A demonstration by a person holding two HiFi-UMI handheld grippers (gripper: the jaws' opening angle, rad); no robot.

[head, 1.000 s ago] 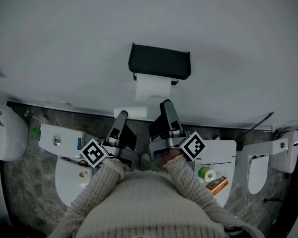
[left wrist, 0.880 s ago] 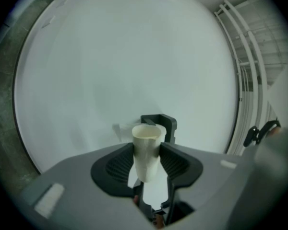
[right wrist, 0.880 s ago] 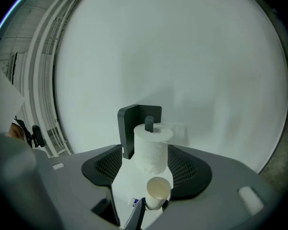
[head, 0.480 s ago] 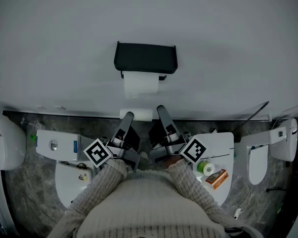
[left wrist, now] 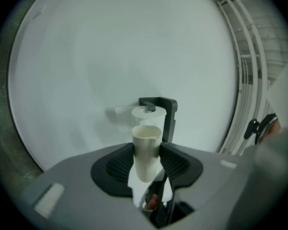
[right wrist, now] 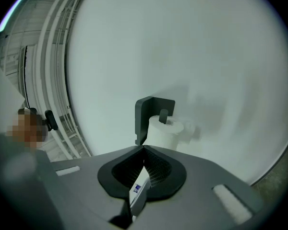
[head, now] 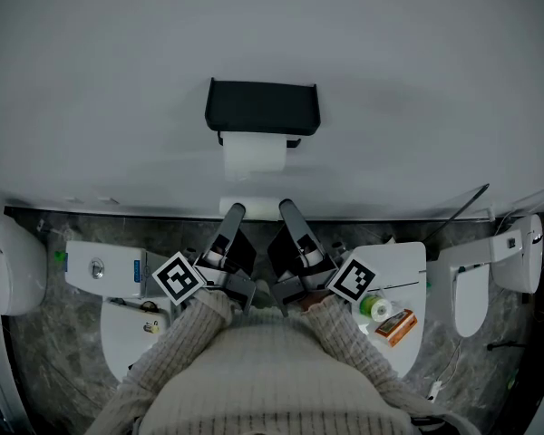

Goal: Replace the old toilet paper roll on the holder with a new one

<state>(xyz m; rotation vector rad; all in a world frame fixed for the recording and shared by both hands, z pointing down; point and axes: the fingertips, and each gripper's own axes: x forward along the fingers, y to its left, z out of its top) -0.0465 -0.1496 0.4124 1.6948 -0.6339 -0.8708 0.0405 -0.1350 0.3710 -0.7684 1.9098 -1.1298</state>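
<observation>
A black holder (head: 263, 107) hangs on the white wall with a full white paper roll (head: 254, 154) on it. The same holder (left wrist: 167, 114) and roll (left wrist: 145, 115) show in the left gripper view, and the holder (right wrist: 151, 110) and roll (right wrist: 164, 131) in the right gripper view. My left gripper (head: 234, 212) (left wrist: 147, 146) is shut on an empty cream cardboard tube (left wrist: 146, 150), seen in the head view (head: 250, 208) below the holder. My right gripper (head: 284, 208) (right wrist: 143, 148) is shut beside it, its tips touching and nothing between them.
White toilets stand on the grey marbled floor at left (head: 109, 270) and right (head: 394, 270). A green tape roll (head: 377, 310) and an orange box (head: 396, 327) lie on the right one. A white railing (left wrist: 245, 75) stands off to the side.
The right gripper has drawn back down from the roll on the holder and its jaws have shut. The left gripper still holds the tube and has shifted slightly.
</observation>
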